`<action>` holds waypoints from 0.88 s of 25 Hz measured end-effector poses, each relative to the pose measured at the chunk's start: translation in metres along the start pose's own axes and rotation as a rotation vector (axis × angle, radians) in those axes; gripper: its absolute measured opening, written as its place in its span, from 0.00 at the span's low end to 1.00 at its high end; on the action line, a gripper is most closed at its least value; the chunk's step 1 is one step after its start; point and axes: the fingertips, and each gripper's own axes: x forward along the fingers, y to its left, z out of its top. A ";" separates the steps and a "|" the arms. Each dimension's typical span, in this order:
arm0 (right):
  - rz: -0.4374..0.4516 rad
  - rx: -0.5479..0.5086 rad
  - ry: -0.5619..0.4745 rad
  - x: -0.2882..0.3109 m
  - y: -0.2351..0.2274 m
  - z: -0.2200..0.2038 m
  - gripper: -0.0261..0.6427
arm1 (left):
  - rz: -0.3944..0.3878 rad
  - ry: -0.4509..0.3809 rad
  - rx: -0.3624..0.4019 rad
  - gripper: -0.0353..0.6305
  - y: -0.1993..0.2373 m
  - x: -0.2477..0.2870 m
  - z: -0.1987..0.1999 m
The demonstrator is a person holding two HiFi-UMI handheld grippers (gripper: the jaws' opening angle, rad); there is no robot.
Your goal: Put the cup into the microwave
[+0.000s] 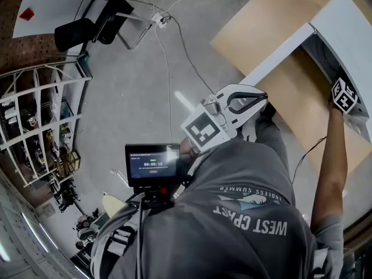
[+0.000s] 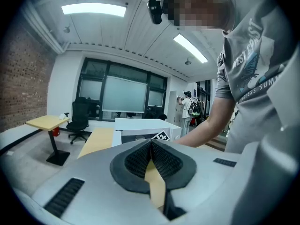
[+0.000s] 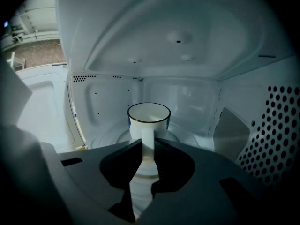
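Observation:
A white cup (image 3: 149,118) with a dark rim stands upright inside the white microwave (image 3: 187,46), over the round turntable (image 3: 108,137). Whether its base touches the turntable is hidden. My right gripper (image 3: 146,144) is shut on the cup's handle, which runs down between the jaws. In the head view only that gripper's marker cube (image 1: 343,95) shows at the microwave (image 1: 343,16) opening, beside its open door (image 1: 279,54). My left gripper (image 1: 263,99) is shut on nothing and hangs in front of the microwave, its jaws (image 2: 151,143) pressed together.
The microwave sits on a wooden table (image 1: 261,22). A cable (image 1: 183,45) trails across the grey floor. A black office chair (image 1: 93,25) and a small yellow table (image 2: 44,122) stand further off. A wire rack (image 1: 40,127) is at the left. A person (image 2: 190,108) stands far back.

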 end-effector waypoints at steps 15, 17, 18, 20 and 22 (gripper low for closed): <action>0.045 -0.004 0.012 0.000 0.001 -0.021 0.28 | -0.028 -0.020 0.032 0.09 -0.009 -0.003 -0.004; 0.031 0.004 0.016 -0.004 0.001 -0.026 0.28 | -0.039 -0.028 0.044 0.09 -0.011 -0.005 -0.008; 0.023 0.011 0.018 -0.007 0.002 -0.032 0.28 | -0.046 -0.034 0.053 0.09 -0.012 -0.007 -0.012; 0.010 0.028 0.018 -0.014 0.008 -0.048 0.28 | -0.061 -0.046 0.077 0.09 -0.016 -0.015 -0.026; 0.008 0.040 0.017 -0.022 0.020 -0.070 0.28 | -0.071 -0.050 0.095 0.09 -0.021 -0.026 -0.045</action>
